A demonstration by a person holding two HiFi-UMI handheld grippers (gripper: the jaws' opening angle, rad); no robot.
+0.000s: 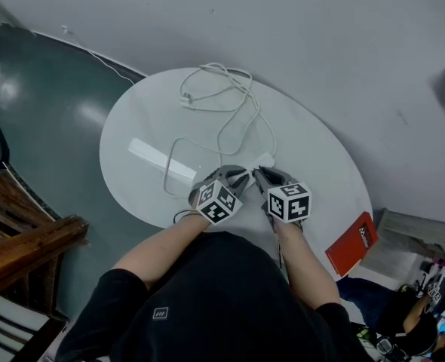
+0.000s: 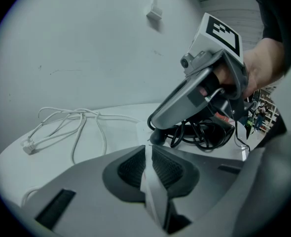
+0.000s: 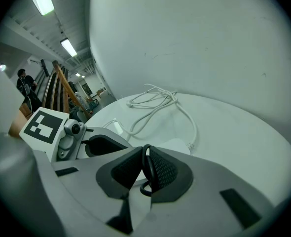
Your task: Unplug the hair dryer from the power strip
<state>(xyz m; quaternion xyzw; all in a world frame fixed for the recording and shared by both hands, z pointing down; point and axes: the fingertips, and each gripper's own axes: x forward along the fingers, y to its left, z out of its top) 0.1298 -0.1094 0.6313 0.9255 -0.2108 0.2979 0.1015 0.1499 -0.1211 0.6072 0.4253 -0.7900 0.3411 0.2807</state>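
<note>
The two tongs are meeting tip to tip at the near edge of the round white bench (image 1: 320, 164), right over the white power strip (image 1: 259, 160). The left tongs (image 1: 243, 175) are clenched: their ribbed pads are pressing on a thin white edge, which appears to be the near end of the power strip. The strip is therefore lying between and just in front of these tongs. The right tongs (image 1: 257, 175) are clenched too, and they are grasping the black cord (image 3: 147, 168). The cord is standing upright between the pads and making a small loop under them, with the white body of the strip just beyond the pads. In the left gripper view the tip of the right tongs is coming down onto the strip, just beside the left pads. Behind it, more of the black cord is lying in loose loops on the bench. The body of the hair dryer itself I cannot make out. The strip's own white cable (image 1: 230, 100) is curling away over the far half of the bench, well apart from both tongs. A red book (image 1: 352, 243) is lying off the bench at the person's right.
</note>
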